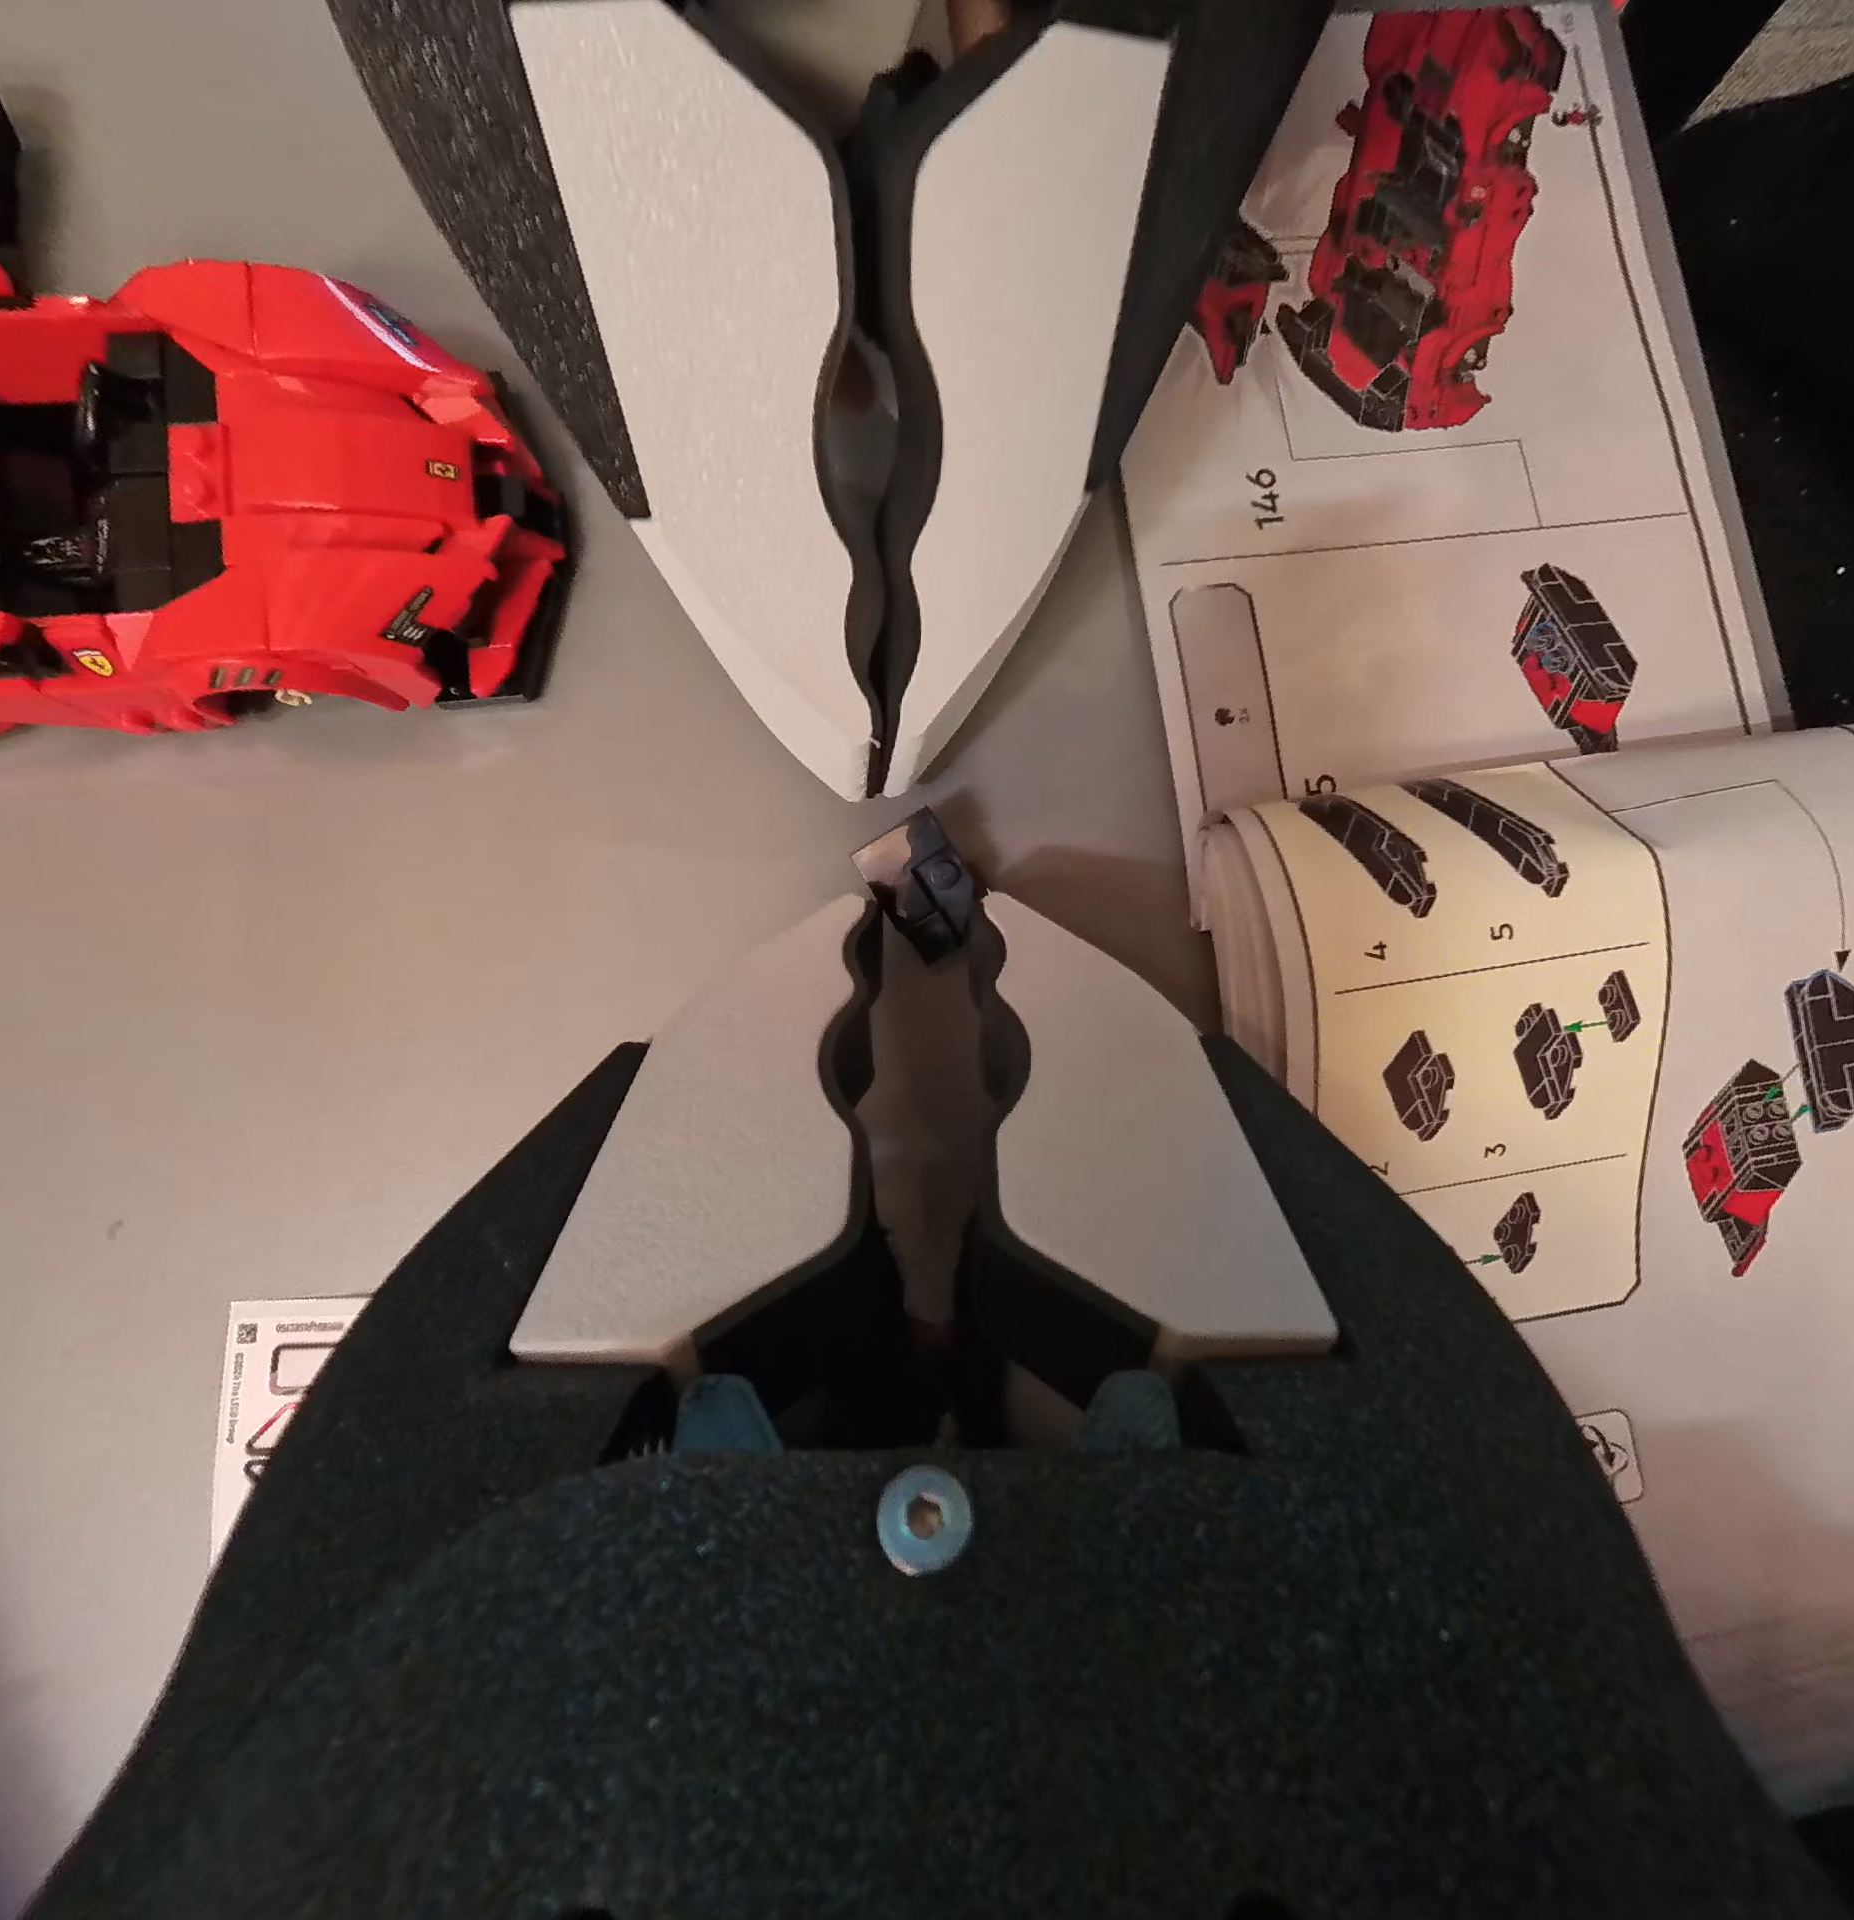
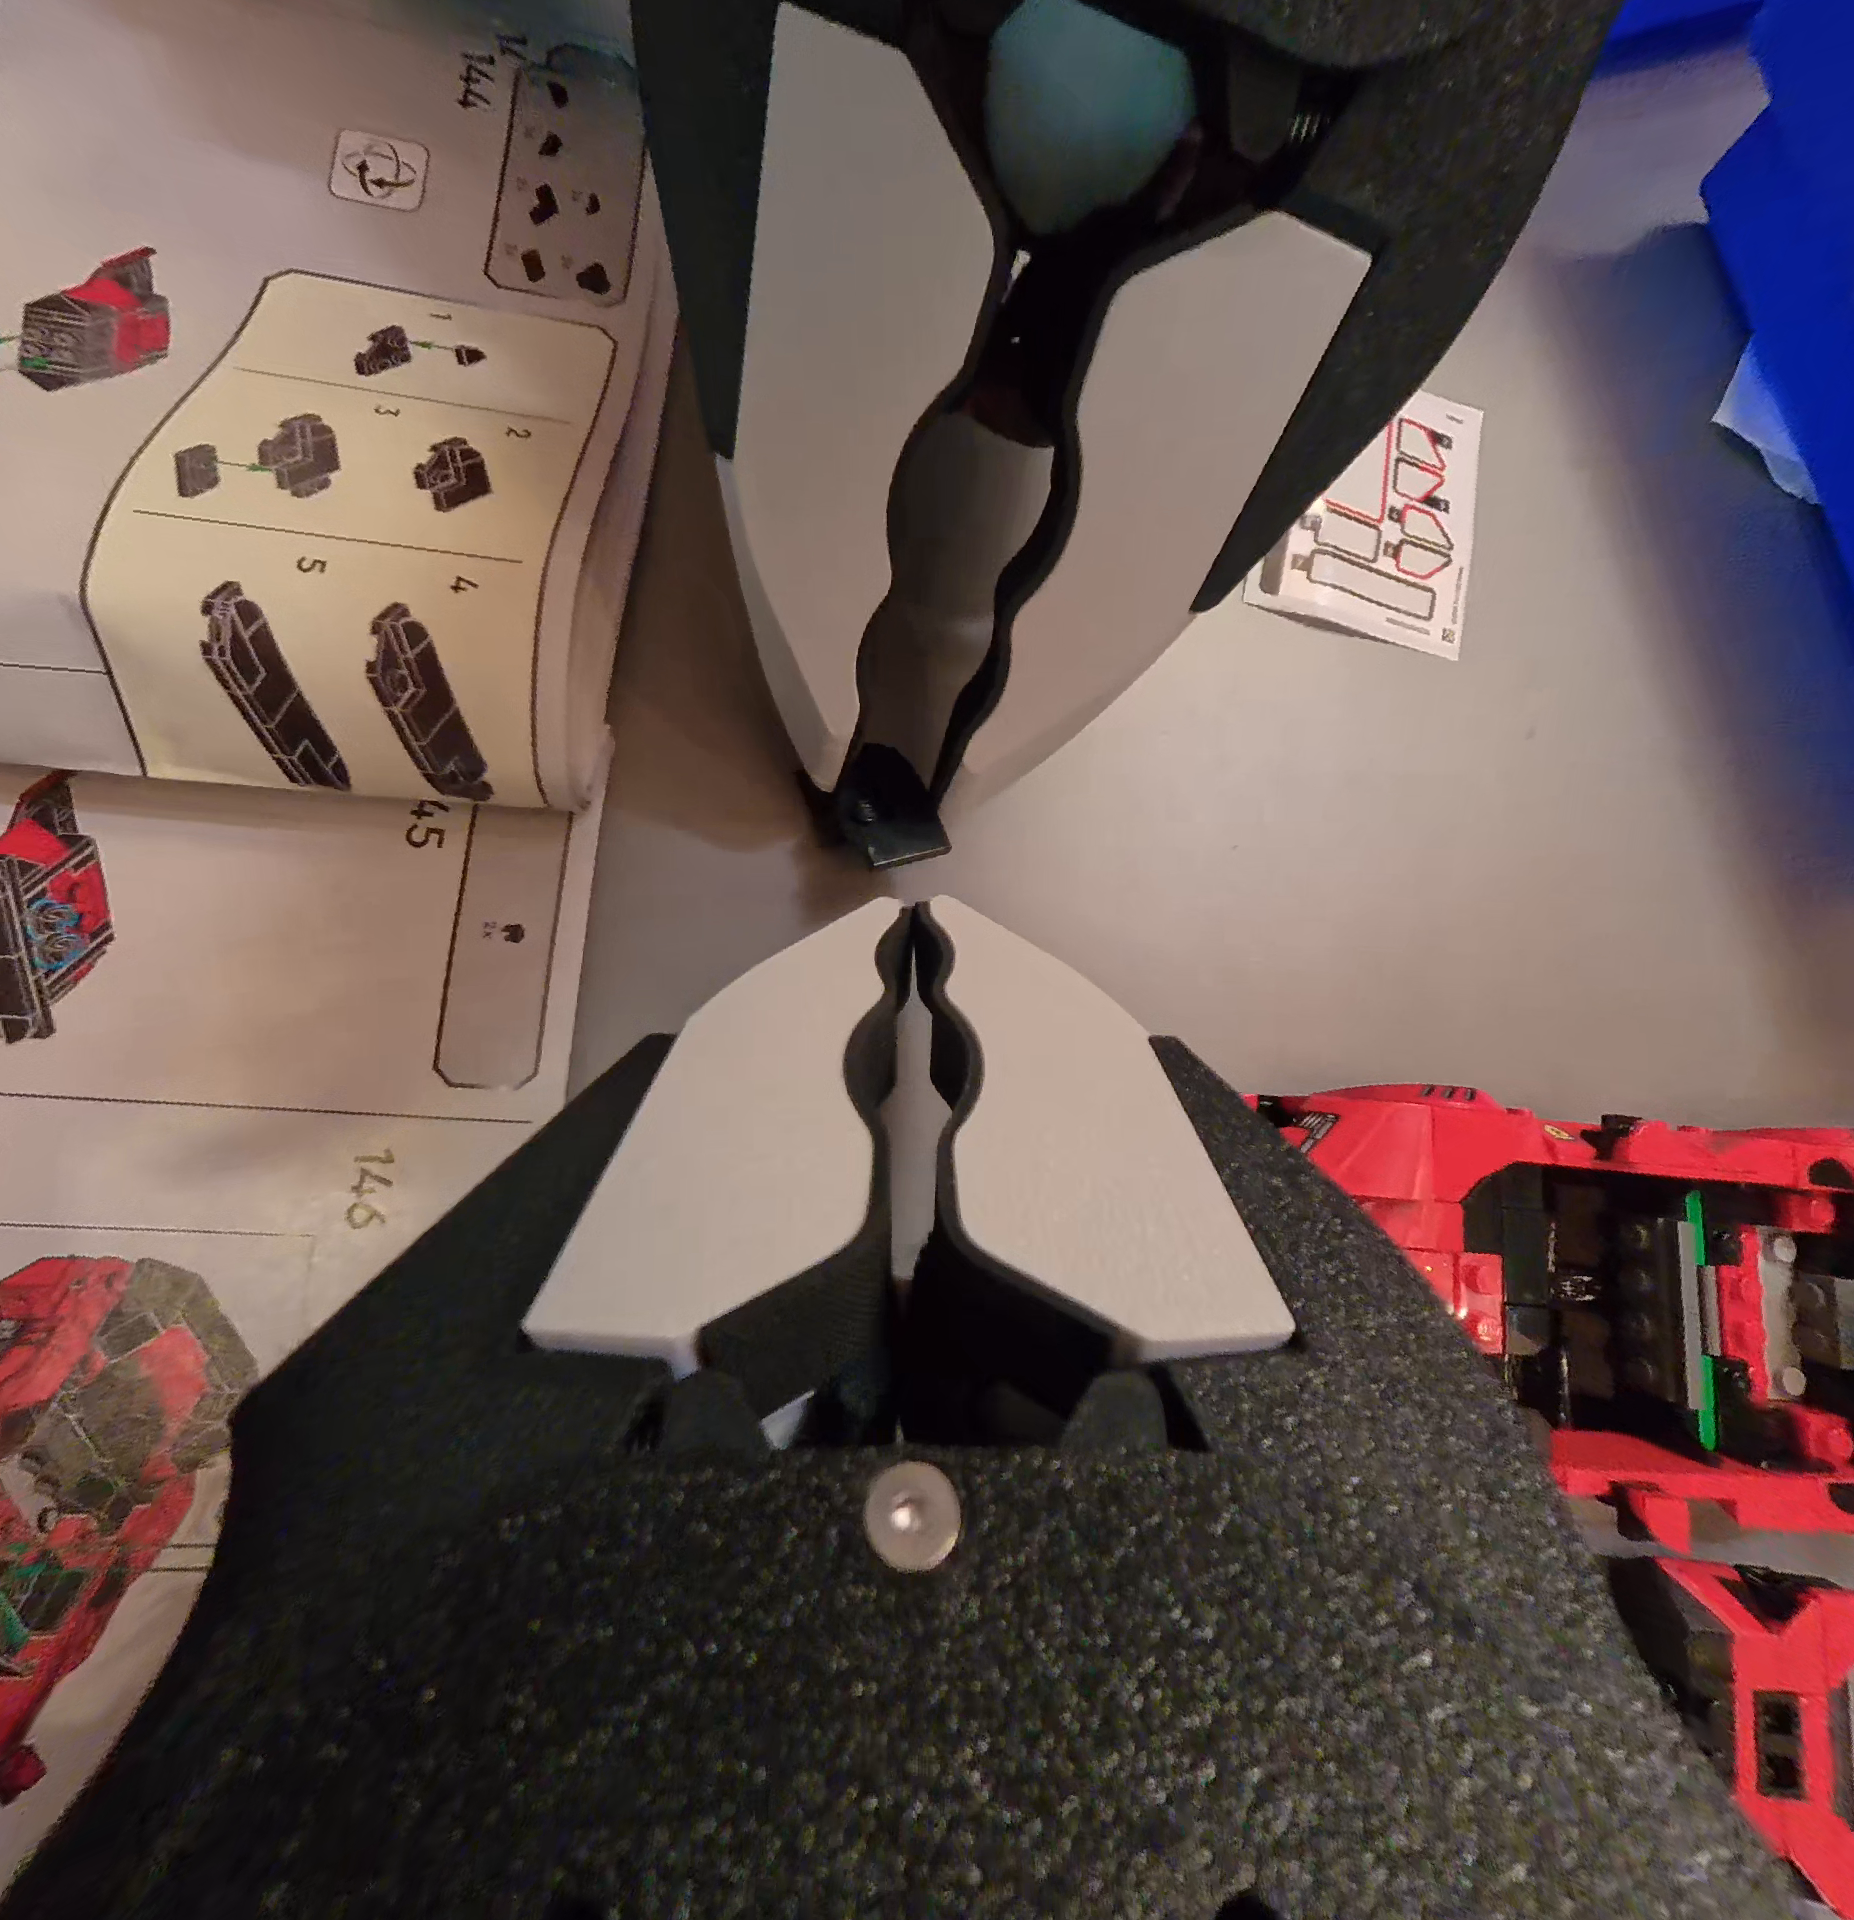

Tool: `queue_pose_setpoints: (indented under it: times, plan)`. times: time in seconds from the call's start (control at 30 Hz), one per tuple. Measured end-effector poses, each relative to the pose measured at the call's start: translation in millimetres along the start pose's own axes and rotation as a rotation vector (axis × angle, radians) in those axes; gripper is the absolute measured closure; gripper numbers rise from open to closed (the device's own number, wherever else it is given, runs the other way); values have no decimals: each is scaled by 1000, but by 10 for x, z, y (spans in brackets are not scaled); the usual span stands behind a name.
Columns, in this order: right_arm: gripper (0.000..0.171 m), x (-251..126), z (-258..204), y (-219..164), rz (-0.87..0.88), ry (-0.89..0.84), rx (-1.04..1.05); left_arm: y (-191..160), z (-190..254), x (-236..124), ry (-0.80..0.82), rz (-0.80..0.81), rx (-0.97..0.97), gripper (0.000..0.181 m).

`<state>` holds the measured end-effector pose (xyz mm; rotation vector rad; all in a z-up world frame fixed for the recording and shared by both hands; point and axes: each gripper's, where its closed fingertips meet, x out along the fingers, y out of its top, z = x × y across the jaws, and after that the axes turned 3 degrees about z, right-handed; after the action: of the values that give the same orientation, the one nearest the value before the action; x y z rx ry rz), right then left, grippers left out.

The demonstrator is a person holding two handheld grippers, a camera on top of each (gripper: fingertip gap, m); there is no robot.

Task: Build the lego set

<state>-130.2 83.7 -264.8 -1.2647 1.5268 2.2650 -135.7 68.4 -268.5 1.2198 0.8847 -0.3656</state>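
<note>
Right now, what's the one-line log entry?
left tongs: shut on black brick | right tongs: shut, empty, facing it | red car: aside

Plain grey tabletop w/ warm light, blue bin at edge, dark floor beyond.

Two grippers are counted, left gripper and right gripper; one small black piece, one red car, one instruction booklet, one sticker sheet.
</note>
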Motion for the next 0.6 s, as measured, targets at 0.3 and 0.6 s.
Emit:
queue_pose_setpoints:
  times: [0.3, 0.6]
  plan:
    - [171, 60, -104, 51, 8, 43, -9, -110, 61, -82, -5, -32, -2, 166]
    - [166, 170, -125, 122, 1, 32, -52, -201, 150, -92, -14, -69, -16, 166]
